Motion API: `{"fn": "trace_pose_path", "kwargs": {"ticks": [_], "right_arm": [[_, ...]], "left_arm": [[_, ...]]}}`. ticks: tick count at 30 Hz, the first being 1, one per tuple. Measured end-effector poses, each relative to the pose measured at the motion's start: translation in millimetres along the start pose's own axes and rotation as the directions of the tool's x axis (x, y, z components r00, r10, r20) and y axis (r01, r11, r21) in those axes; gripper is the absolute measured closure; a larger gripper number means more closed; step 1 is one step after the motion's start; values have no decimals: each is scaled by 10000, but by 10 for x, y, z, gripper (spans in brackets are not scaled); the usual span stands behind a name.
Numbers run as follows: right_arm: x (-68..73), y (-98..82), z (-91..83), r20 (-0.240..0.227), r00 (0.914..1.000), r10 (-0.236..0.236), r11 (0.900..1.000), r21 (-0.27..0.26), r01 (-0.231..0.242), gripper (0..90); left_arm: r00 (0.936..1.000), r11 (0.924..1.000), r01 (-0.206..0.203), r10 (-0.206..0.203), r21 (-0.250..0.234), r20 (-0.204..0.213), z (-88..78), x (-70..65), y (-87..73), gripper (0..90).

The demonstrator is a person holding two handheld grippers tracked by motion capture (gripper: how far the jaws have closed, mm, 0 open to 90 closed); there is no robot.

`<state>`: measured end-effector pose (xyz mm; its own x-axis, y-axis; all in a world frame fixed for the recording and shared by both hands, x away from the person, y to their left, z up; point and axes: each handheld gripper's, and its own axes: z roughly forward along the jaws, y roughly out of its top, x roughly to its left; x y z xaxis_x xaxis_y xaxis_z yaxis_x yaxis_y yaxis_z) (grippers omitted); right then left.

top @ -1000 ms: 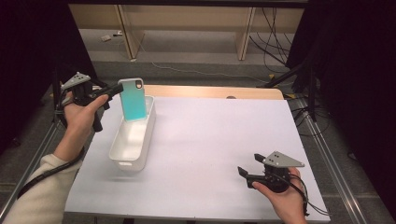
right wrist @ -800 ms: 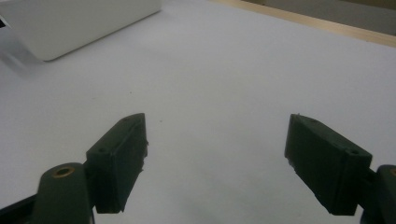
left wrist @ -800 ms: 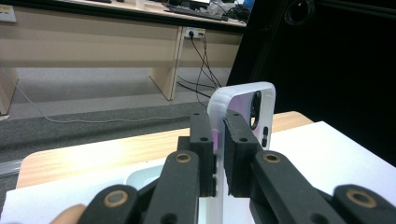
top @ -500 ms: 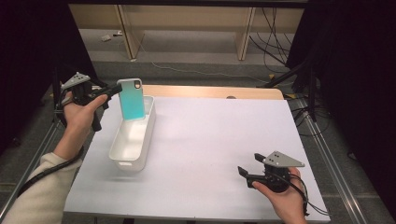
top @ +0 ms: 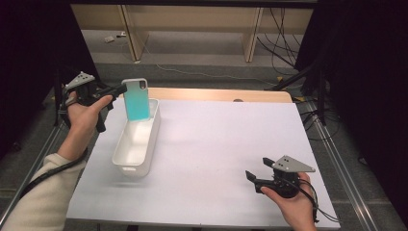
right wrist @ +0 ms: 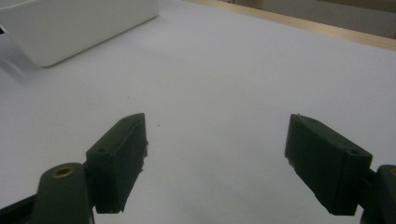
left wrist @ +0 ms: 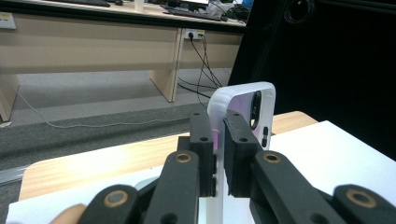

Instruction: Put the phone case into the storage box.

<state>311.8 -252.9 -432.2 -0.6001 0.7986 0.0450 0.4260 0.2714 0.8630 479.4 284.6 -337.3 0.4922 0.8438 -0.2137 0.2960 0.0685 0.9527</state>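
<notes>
A teal phone case (top: 136, 99) with a white rim is held upright over the far end of a white rectangular bin (top: 122, 155) at the table's left. My left gripper (top: 121, 90) is shut on the case's left edge. In the left gripper view the two black pads pinch the case's white rim (left wrist: 243, 91), and the camera cut-out shows at the top. My right gripper (top: 250, 178) rests low over the white table near the front right, open, with nothing between its fingers (right wrist: 120, 156).
The white table cover (top: 226, 139) stretches between the bin and my right gripper. A bare wooden strip (top: 216, 94) runs along the far edge. Beyond it are desk legs and cables on a grey floor. Dark curtains flank both sides.
</notes>
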Motion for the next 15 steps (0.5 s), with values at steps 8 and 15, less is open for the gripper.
{"fn": "trace_pose_path", "kwargs": {"ticks": [8, 15], "right_arm": [[-7, -3, -8, 124, 9999, -18, 10000, 59, 18, 222], [-6, 5, -7, 59, 10000, 77, 10000, -58, -77, 222]], "left_arm": [[9999, 9999, -107, 107, 62, 52, 44, -2, 9, 830], [10000, 9999, 17, -16, 118, -62, 84, 39, -23, 830]]}}
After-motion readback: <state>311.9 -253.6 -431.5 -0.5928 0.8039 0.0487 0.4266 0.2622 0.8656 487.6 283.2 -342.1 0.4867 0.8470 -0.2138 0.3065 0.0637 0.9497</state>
